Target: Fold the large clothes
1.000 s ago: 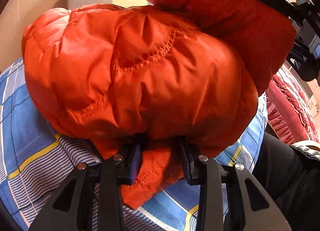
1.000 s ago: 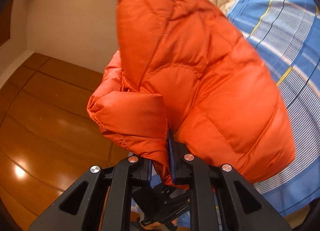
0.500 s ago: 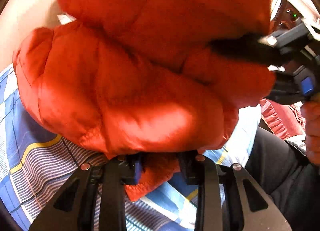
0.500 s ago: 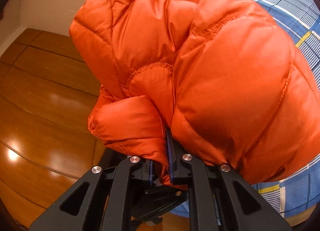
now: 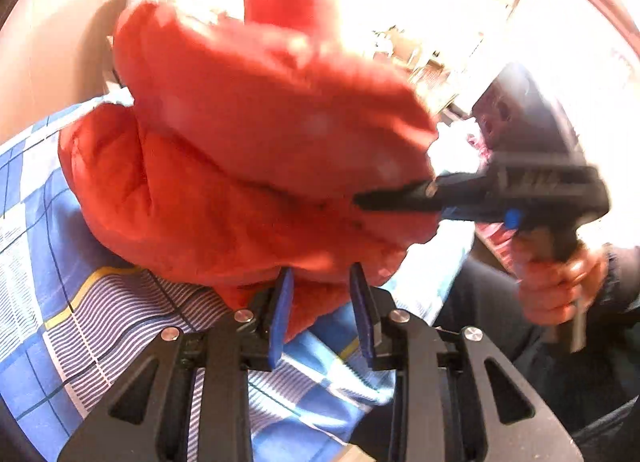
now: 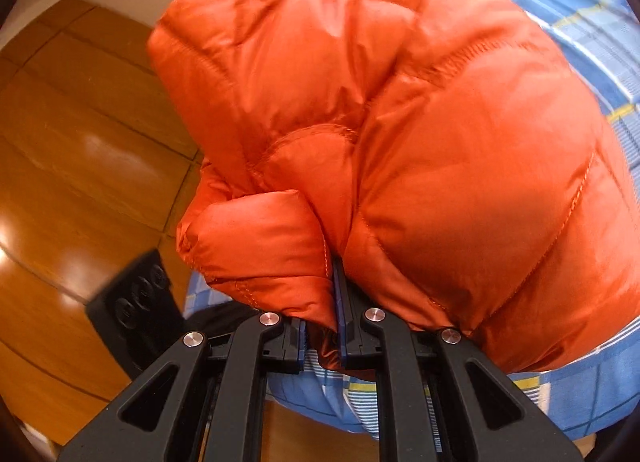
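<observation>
Orange quilted puffer jacket (image 6: 420,134): glossy shell, stitched channels, bunched into a bulky folded mass. Held clear above blue checked bedsheet (image 5: 60,342), filling centre of both views; in left wrist view, motion-blurred, spanning from 9 to 3 o'clock, jacket (image 5: 248,166) lower edge at 6 o'clock.

No containers in view.

Left gripper (image 5: 322,312): at 6 o'clock of own view, pointing downward at a slant. Blue pads (image 5: 280,314) partly apart, with a thick fold of jacket hem pinched between them; clenched on jacket.

Right gripper (image 6: 322,336): at 6 o'clock of own view, pads nearly together, thin layer of jacket fabric clamped between them; grasping jacket. Puffed lobes of jacket bulging over both fingers, toward 10 and 2 o'clock. Seen again in left wrist view at 3 o'clock, right gripper (image 5: 360,200) lying roughly level, fingertips buried in jacket's right side, right hand (image 5: 556,282) wrapped around its handle at 4 o'clock.

Wooden floor (image 6: 72,166) from 8 to 11 o'clock in right wrist view; bedsheet (image 6: 592,394) from 1 to 5 o'clock. Dark blurred object (image 6: 132,306) at 8 o'clock, identity not determinable.
</observation>
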A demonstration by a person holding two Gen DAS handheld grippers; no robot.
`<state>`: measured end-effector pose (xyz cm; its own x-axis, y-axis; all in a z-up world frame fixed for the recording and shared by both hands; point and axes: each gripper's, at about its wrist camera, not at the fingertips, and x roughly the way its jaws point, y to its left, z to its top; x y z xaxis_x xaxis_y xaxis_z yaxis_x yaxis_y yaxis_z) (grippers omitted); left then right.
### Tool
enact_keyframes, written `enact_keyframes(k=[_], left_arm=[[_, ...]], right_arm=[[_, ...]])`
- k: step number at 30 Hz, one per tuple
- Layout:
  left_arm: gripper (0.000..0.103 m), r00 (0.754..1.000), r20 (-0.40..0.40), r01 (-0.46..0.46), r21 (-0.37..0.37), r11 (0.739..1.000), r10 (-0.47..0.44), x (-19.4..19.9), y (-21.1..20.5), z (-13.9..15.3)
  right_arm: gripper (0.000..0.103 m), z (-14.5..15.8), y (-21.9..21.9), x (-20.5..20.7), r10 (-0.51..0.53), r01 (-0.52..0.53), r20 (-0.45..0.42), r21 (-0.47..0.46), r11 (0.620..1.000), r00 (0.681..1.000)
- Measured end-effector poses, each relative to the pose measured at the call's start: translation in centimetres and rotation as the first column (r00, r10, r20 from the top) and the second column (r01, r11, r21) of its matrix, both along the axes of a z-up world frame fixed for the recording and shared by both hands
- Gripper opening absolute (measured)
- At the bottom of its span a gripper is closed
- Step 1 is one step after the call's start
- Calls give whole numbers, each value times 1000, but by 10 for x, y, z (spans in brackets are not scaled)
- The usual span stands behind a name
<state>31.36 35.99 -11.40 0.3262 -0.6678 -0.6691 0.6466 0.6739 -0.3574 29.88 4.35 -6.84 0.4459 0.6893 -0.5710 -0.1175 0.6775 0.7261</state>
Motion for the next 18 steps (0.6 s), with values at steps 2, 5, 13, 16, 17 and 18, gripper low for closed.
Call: enact_keyframes(k=[2, 5, 13, 16, 17, 18], left_arm=[[32, 1000, 13, 1, -35, 999, 0, 2, 19, 16], [40, 1000, 18, -14, -80, 997, 16, 6, 38, 29], [60, 1000, 5, 21, -127, 992, -20, 1, 32, 43], [62, 1000, -7, 11, -130, 991, -12, 5, 27, 43], [64, 1000, -10, 10, -134, 991, -12, 6, 28, 44], [65, 1000, -11, 7, -132, 991, -9, 8, 25, 43]], right_arm=[[11, 5, 6, -2, 23, -22, 23, -34, 999, 999], [11, 3, 13, -1, 38, -36, 27, -54, 998, 999], [11, 12, 39, 2, 39, -35, 35, -112, 993, 999], [11, 13, 41, 0, 32, -27, 44, -116, 993, 999], [11, 14, 43, -1, 31, -25, 50, -120, 992, 998], [11, 15, 43, -3, 31, -24, 54, -122, 992, 998]])
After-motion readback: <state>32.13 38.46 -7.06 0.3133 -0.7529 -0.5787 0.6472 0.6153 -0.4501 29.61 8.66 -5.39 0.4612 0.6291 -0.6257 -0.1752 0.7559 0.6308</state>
